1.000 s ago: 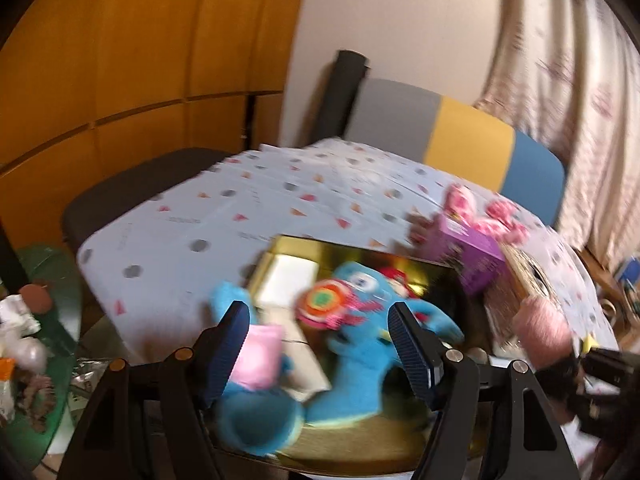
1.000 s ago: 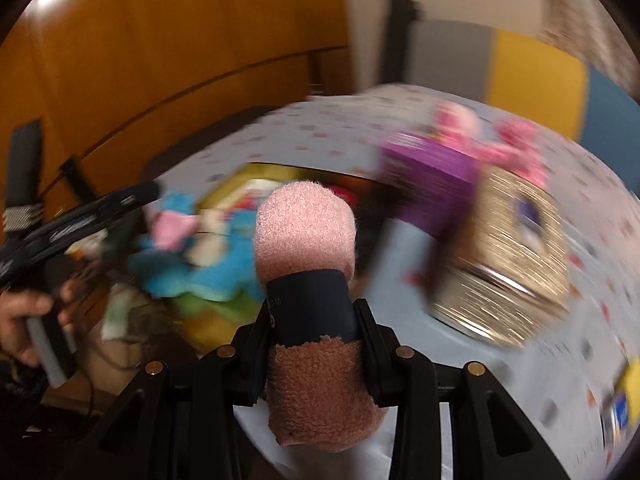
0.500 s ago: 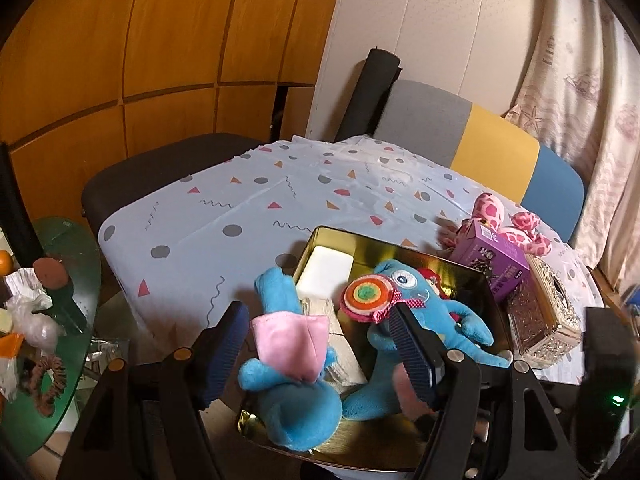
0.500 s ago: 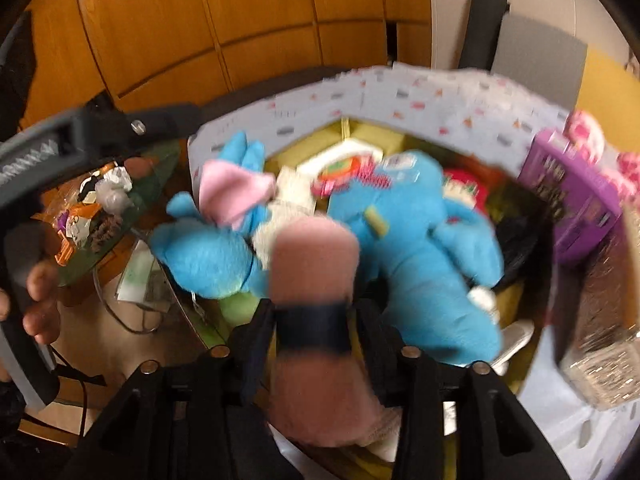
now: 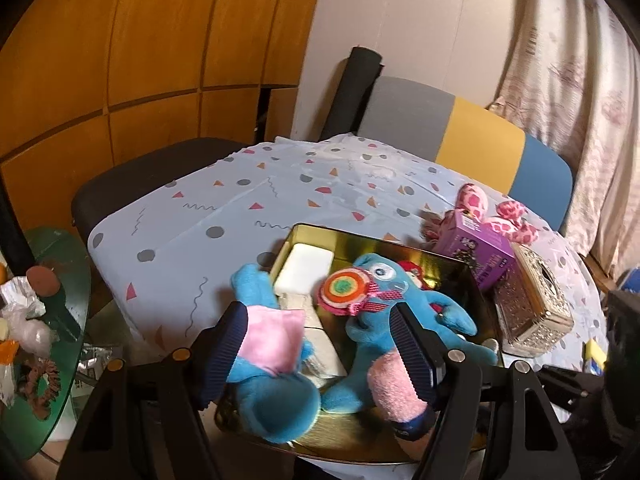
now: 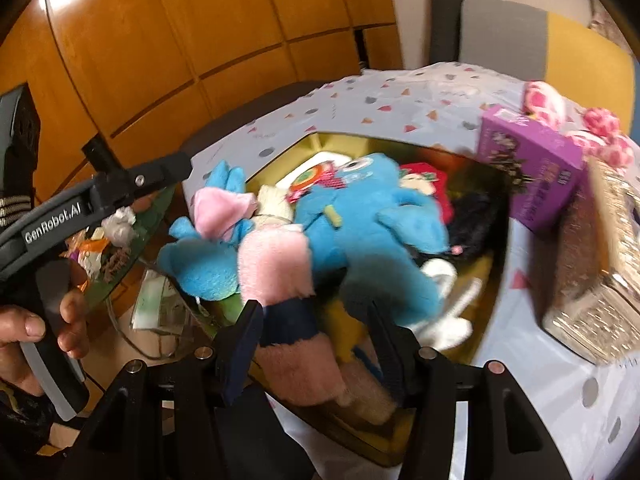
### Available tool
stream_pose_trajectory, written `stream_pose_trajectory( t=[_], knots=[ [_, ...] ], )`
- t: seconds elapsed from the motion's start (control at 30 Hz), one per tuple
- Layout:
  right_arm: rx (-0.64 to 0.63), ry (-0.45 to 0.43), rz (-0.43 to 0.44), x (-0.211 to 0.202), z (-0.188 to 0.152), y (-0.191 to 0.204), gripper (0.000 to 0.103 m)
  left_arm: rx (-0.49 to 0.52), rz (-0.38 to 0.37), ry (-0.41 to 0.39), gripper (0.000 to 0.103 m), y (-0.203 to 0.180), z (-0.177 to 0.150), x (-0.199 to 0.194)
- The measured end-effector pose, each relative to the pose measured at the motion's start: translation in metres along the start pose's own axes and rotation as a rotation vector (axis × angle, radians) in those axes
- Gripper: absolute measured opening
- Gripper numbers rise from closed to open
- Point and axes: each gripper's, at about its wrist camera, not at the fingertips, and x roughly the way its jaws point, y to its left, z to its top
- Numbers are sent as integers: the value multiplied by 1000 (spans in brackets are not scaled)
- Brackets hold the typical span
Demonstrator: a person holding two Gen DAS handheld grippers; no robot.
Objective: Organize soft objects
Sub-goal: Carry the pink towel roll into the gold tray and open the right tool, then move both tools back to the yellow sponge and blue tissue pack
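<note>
The pink fuzzy roll with its dark band (image 6: 280,280), which a second ago was clamped upright between the jaws of the right gripper (image 6: 316,344) and carried over the patterned tablecloth (image 6: 420,96), is now brought down over the near edge of the gold tin (image 6: 400,146). The right jaws have just been opening: in the right wrist view the roll is seen leaning against the left finger (image 6: 240,348) while a clear gap is left to the other finger, so the roll is no longer pinched, though it is not yet fully free of the jaws. In the left wrist view the same roll is seen lying at the tin's near side, beside the big blue plush monster (image 5: 392,312) and partly hidden behind a finger of the left gripper (image 5: 316,344). The left gripper is held moderately wide, with nothing pressed between its pads, above the pink-patched blue plush (image 5: 272,360) that hangs over the tin's near-left rim. The release is judged to be nearly complete, so one more soft thing is counted as gathered into the tin. The pink spotted plush (image 5: 496,216) is left outside, behind the purple box (image 5: 476,252) and next to the glittery box (image 5: 532,304), and it is judged the likely next thing to be fetched.
</note>
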Motion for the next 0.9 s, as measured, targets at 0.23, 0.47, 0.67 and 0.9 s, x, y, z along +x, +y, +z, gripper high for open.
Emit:
stream_pose_trajectory(
  t=[0.23, 0.47, 0.67, 0.9],
  knots=[
    [72, -85, -109, -46, -9, -33, 55, 107, -68, -1, 76, -38, -5, -9],
    [222, -131, -250, -93, -32, -99, 55, 221, -163, 17, 76, -88, -15, -14],
    [406, -182, -380, -140, -62, -163, 55, 315, -239, 31, 76, -130, -22, -17],
    [622, -273, -540, -195, -96, -230, 55, 412, -314, 50, 76, -176, -31, -20]
  ],
)
